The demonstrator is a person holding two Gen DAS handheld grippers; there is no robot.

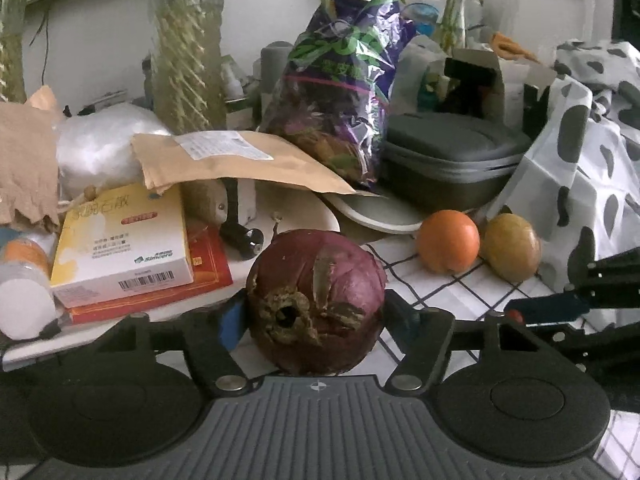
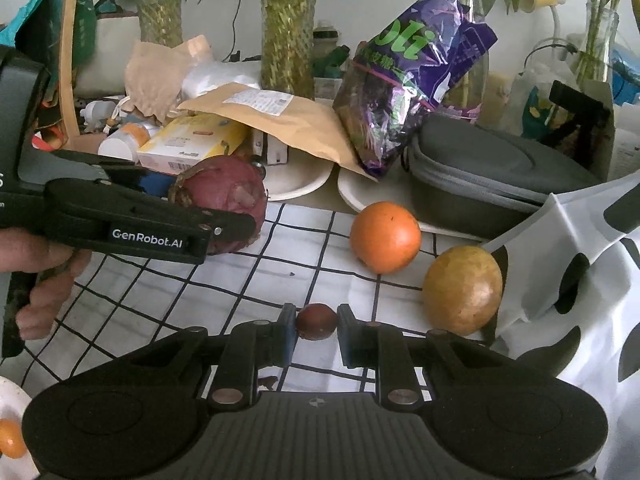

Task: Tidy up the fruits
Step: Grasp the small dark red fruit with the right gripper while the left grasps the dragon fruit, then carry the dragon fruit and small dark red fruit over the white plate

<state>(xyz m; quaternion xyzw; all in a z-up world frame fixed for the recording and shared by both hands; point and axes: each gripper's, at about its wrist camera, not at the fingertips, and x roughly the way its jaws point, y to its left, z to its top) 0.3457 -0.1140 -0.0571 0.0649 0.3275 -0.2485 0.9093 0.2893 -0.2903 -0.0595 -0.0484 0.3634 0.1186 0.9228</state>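
My left gripper (image 1: 316,316) is shut on a large dark red-purple fruit (image 1: 316,300) with a rough brown scar; it also shows in the right wrist view (image 2: 228,200), held just above the checked cloth (image 2: 280,272). My right gripper (image 2: 316,332) is shut on a small dark brown fruit (image 2: 316,321) low over the cloth. An orange (image 2: 385,237) and a yellow-brown fruit (image 2: 462,290) sit on the cloth to the right, side by side; the left wrist view shows this orange (image 1: 447,241) and this yellow-brown fruit (image 1: 510,246) too.
Behind the cloth lie white plates (image 2: 304,184), a brown envelope (image 2: 276,120), a purple snack bag (image 2: 408,80), a grey zip case (image 2: 492,176), a yellow box (image 1: 120,248) and plant vases. A spotted white cloth (image 2: 592,280) is at the right. A plate with an orange fruit (image 2: 10,436) is bottom left.
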